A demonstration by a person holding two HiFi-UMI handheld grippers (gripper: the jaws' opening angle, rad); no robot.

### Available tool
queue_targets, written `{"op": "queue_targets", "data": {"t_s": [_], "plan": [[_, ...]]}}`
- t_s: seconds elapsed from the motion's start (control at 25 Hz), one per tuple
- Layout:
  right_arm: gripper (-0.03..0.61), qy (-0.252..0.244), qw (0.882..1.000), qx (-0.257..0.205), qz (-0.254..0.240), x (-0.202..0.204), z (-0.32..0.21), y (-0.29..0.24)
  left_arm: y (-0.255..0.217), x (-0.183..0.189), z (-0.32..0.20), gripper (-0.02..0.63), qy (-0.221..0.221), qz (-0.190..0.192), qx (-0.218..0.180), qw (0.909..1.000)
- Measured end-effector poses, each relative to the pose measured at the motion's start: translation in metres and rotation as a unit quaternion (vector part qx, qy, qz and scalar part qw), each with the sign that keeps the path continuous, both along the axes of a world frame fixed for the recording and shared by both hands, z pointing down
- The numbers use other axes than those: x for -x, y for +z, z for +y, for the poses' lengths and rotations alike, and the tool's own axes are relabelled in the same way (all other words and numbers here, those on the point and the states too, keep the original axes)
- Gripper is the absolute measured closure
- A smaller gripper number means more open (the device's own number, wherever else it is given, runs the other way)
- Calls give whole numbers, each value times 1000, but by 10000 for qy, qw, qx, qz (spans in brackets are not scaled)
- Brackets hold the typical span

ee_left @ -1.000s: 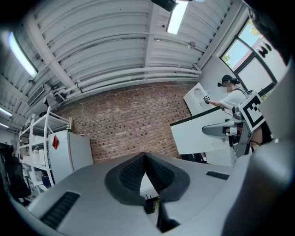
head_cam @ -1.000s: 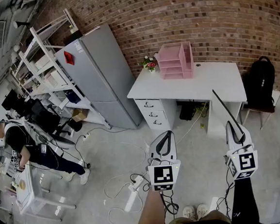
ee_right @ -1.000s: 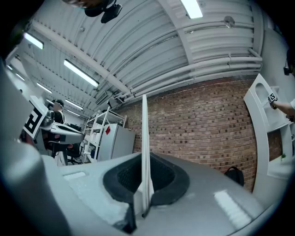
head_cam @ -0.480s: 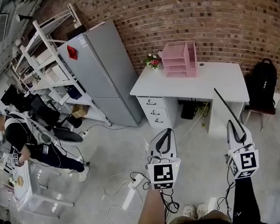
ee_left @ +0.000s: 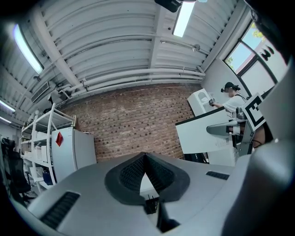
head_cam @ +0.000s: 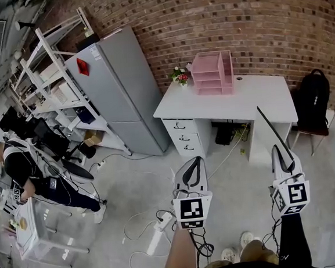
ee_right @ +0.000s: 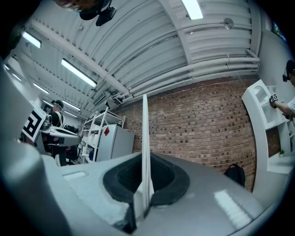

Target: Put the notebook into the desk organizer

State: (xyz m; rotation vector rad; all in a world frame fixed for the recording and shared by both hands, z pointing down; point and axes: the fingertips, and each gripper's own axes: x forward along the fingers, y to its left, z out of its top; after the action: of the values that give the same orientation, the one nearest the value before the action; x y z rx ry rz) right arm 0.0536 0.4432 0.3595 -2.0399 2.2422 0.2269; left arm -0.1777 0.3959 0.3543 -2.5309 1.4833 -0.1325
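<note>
notebook (head_cam: 269, 127) in r claw (head_cam: 279, 151)

All views toward brick wall (head_cam: 250, 12)

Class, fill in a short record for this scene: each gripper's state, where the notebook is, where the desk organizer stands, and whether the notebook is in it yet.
left gripper: shut, nothing between its jaws
right gripper: shut on the notebook, which sticks out ahead of the jaws
desk organizer: pink, at the back left of the white desk, by the brick wall
beside the organizer: small flowers, on its left
notebook in organizer: not yet; it is apart from the desk
</note>
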Motion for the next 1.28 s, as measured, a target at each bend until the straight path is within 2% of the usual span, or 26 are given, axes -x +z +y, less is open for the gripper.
{"op": "queue_targets", "data": {"t_s": [0.28,0.56,0.92,1.28], "plan": [[570,84,9999,-23,-106,-5,-26,-1,-4,-8,-28,606,110,126,-18,9999],[569,5,9997,-96,-239,-12,-69,-2,-7,-17,-66,606,99,78,-32,9999],[569,-148,9993,-200,-285,-27,-150,-8,-9,-28,-144,606,-83,137,-52,9999],[569,-392,9987,-277,-164,-59,-239,-16,-12,-66,-226,606,-181,195,-90,9996]]}}
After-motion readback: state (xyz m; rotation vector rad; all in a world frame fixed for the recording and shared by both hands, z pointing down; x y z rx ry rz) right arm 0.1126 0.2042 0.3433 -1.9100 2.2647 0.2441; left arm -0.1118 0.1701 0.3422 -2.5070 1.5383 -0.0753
